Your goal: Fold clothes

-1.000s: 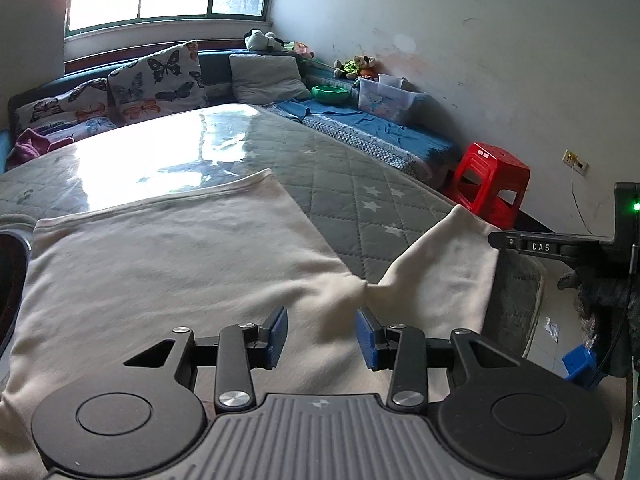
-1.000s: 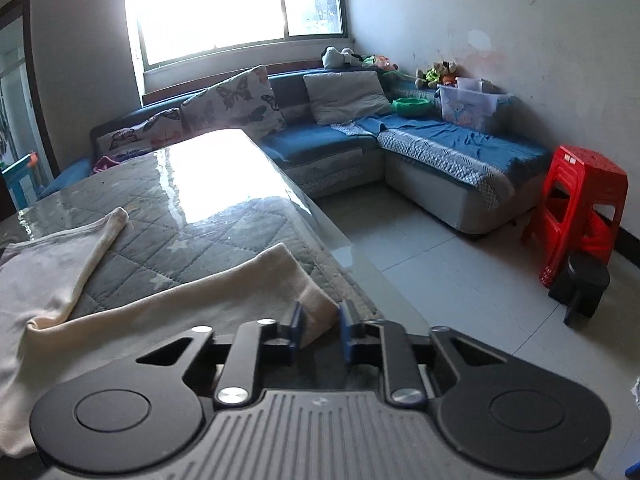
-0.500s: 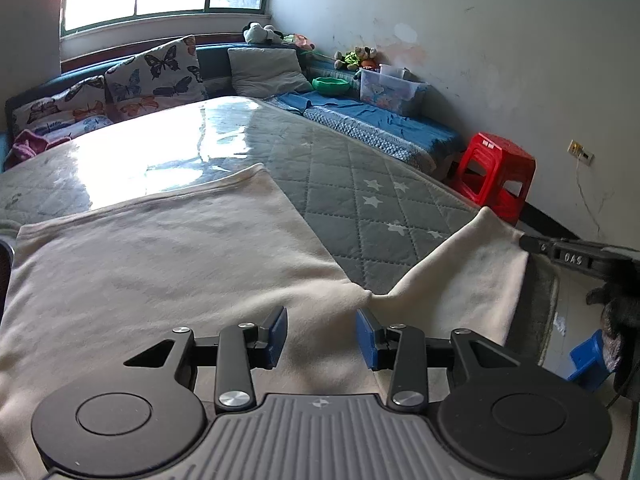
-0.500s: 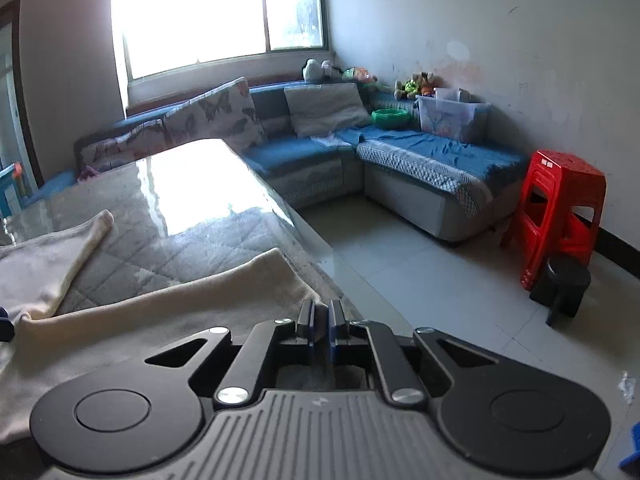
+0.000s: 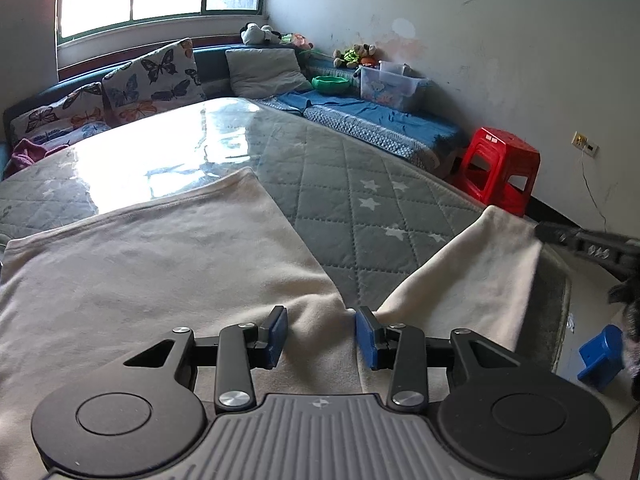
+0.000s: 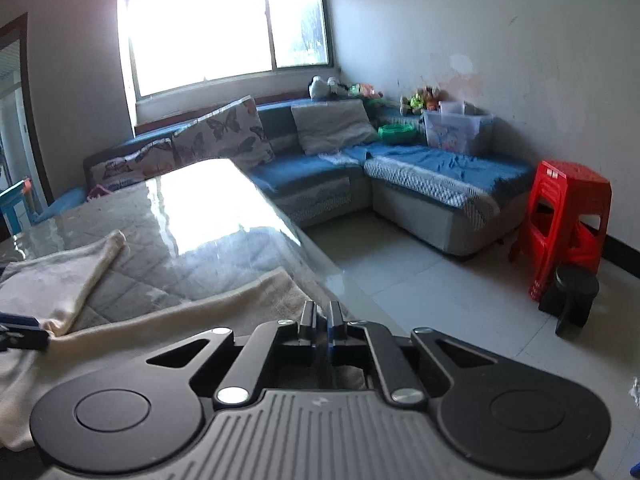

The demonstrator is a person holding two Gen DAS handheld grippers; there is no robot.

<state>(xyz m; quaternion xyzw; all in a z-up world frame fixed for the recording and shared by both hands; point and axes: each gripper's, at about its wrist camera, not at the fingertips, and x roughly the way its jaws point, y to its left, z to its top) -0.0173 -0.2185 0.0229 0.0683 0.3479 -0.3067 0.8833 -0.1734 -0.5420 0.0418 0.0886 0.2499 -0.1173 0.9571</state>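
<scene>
Right gripper (image 6: 322, 320) pinches the cream garment's (image 5: 160, 280) sleeve end, left gripper (image 5: 321, 330) gaping above the fabric, ready to fold inward.

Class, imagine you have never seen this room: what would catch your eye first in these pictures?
Probably the cream garment spread over the grey quilted table, right before the left gripper. Next, the bright red stool by the wall, and the butterfly cushions under the window.
</scene>
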